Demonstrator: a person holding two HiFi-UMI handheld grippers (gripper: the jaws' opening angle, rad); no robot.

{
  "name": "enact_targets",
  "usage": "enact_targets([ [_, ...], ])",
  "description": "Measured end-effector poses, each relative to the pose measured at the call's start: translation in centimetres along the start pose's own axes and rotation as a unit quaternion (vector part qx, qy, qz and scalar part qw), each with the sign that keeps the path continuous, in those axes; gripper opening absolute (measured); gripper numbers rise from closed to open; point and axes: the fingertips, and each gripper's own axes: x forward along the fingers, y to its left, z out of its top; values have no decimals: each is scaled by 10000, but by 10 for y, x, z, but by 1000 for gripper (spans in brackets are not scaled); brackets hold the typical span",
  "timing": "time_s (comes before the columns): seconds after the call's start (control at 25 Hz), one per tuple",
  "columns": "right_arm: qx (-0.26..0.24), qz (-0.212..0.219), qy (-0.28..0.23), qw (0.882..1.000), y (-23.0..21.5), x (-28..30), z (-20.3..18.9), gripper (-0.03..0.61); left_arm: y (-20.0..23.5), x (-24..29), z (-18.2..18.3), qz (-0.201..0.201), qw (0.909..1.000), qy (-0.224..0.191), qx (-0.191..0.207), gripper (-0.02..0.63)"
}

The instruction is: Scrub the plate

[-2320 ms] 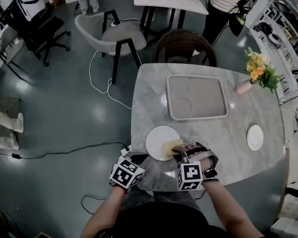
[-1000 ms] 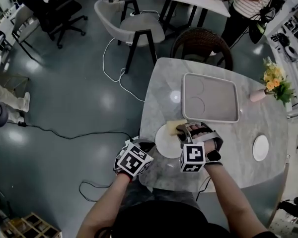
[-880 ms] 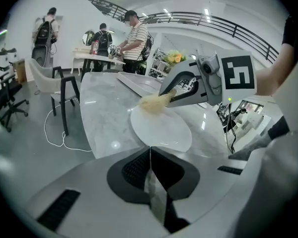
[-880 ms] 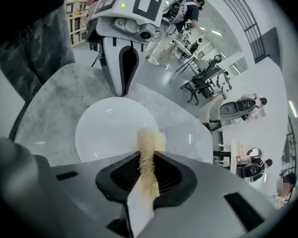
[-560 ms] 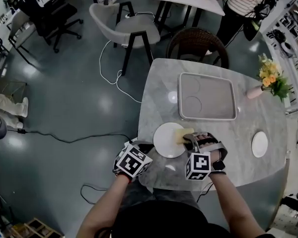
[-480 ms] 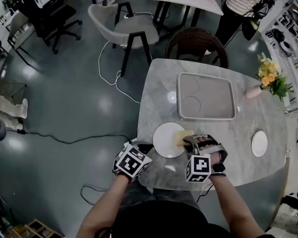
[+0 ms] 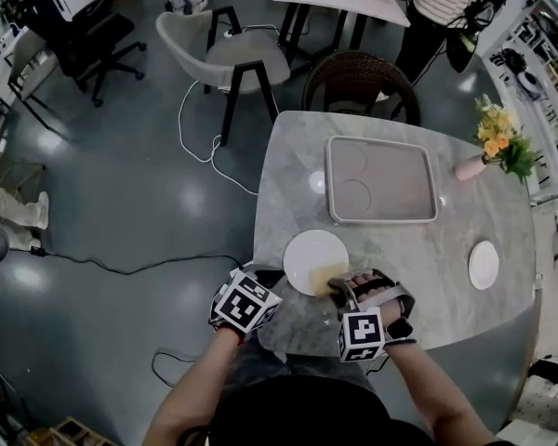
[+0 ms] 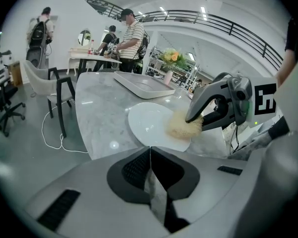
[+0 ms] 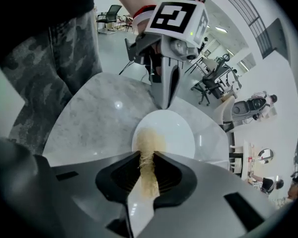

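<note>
A round white plate [image 7: 314,260] lies flat near the front edge of a grey marble-topped table [image 7: 400,249], close to the person. The right gripper [image 7: 338,286] has its jaws closed on a pale yellow fibrous scrubbing pad [image 7: 327,272], and the pad presses on the plate's surface at the side nearest that gripper. In the right gripper view the pad [image 9: 148,143] runs from between the jaws out onto the plate [image 9: 171,133]. The left gripper [image 7: 263,275] has its jaws pressed together with nothing between them, as the left gripper view shows [image 8: 150,167]. Its tips point at the plate's rim on the side opposite the pad; whether they touch the rim cannot be told. Farther back on the table sits a grey rectangular tray [image 7: 381,179], well apart from the plate. A small white saucer [image 7: 482,264] lies to the right. A pink vase of yellow flowers [image 7: 491,142] stands near the far right corner.
</note>
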Motion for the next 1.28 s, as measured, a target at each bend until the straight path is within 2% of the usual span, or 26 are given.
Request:
enact_targets([
  [0.24, -486, 119, -303, 9983, -3, 5, 29, 75, 2, -1, 2, 14, 10000, -36, -40, 14],
  [0.56, -816, -191, -325, 9960, -55, 21, 35, 75, 5, 0, 4, -1, 9999, -83, -129, 14],
  [0.8, -440, -513, -142, 9976, -90, 31, 21, 75, 4, 2, 6, -53, 9999, -79, -103, 14],
  [0.96, 54, -738, 95, 9972, -105, 33, 4, 75, 4, 3, 7, -77, 9999, -79, -90, 14],
  [1.12, 464, -704, 227, 9962, -105, 34, -7, 75, 5, 2, 7, -108, 9999, -66, -68, 14],
  [1.28, 535, -661, 254, 9961, -94, 30, -10, 75, 5, 3, 7, -118, 9999, -59, -42, 14],
])
